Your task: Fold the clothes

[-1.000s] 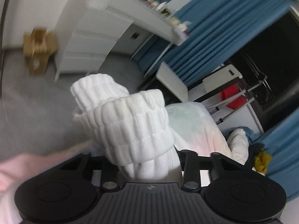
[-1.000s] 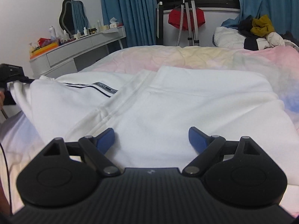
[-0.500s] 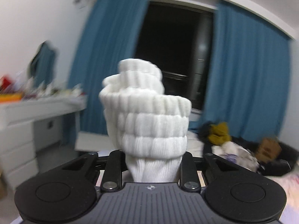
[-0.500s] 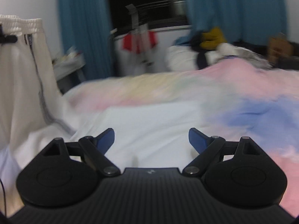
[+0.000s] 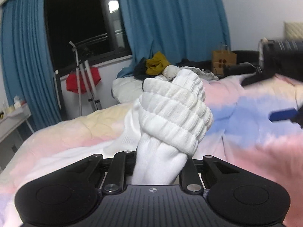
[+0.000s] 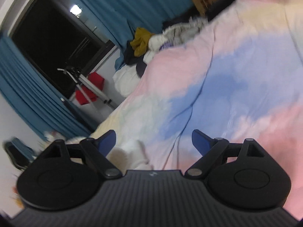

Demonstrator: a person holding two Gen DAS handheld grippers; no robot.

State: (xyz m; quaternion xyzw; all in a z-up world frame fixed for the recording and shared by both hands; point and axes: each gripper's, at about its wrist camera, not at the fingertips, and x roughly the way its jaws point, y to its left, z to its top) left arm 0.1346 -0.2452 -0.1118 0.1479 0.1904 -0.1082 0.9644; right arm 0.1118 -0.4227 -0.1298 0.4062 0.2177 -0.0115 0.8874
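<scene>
The left gripper (image 5: 161,162) has swung round within the last second: a second ago its view took in the dresser and floor, half a second ago the window head-on, and now it looks low across the pastel duvet (image 5: 246,132) toward the far edge of the bed. Through all of that its jaws stayed clenched on the ribbed white waistband (image 5: 174,117) of the garment, which bunches up in front of the fingers, its white cloth trailing down onto the duvet's near left part. I judge the garment is being carried over for a fold, not yet laid flat

The right gripper (image 6: 153,140) has tilted hard and moved off the white cloth it faced a second ago; it now hangs over the duvet's blue and pink middle. Its blue-padded fingers (image 6: 198,139) are spread wide, gripping nothing; a blurred bit of white fabric (image 6: 132,157) shows just below the left pad, contact unclear
</scene>
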